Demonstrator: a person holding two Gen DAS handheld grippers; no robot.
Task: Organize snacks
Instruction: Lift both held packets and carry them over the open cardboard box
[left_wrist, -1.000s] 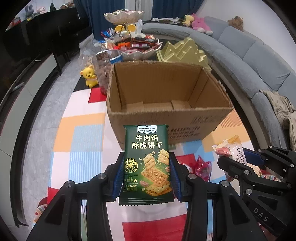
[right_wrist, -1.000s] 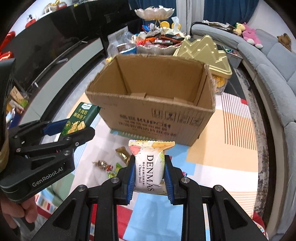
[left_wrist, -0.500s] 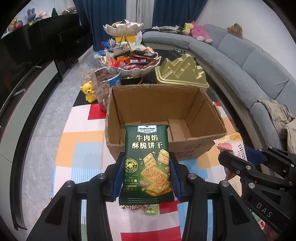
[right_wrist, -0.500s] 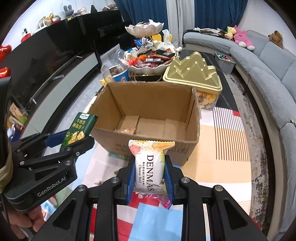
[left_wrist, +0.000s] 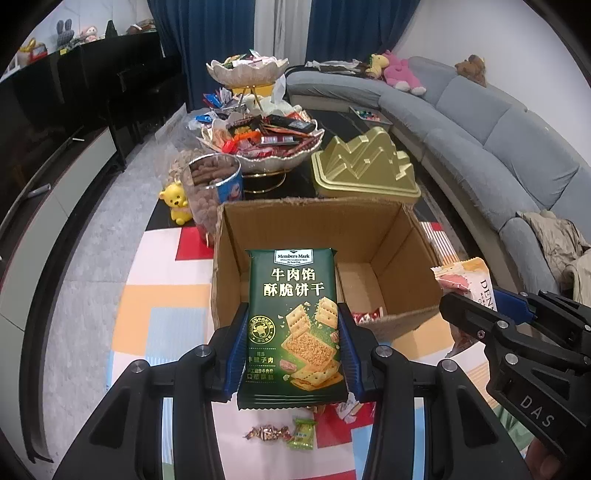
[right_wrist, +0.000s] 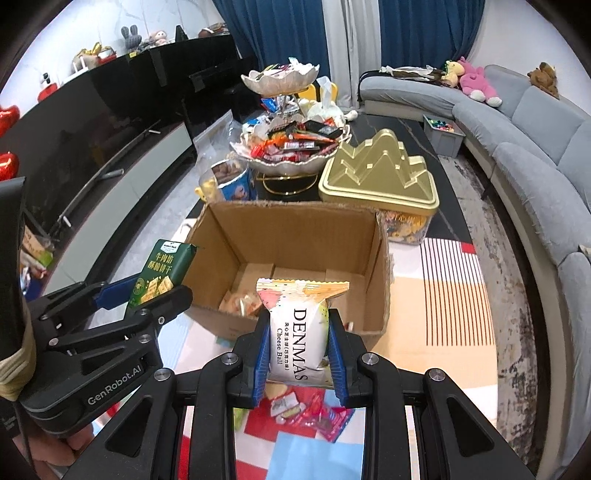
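Both tools had risen and closed on the cardboard box (left_wrist: 402, 236) over the last second, its floor now showing where only its front wall had faced us. Our left tool (left_wrist: 293, 354) was clamped on the green Members Mark cracker packet (left_wrist: 293, 325), held upright above the box's near rim; our right tool (right_wrist: 298, 352) was clamped on the white Denmas cheese ball pack (right_wrist: 299, 332), just short of the same rim. A few snacks (right_wrist: 240, 304) already lay inside. We judged each pack should travel past the rim and over the open floor before its tool parted, lest it snag the cardboard.
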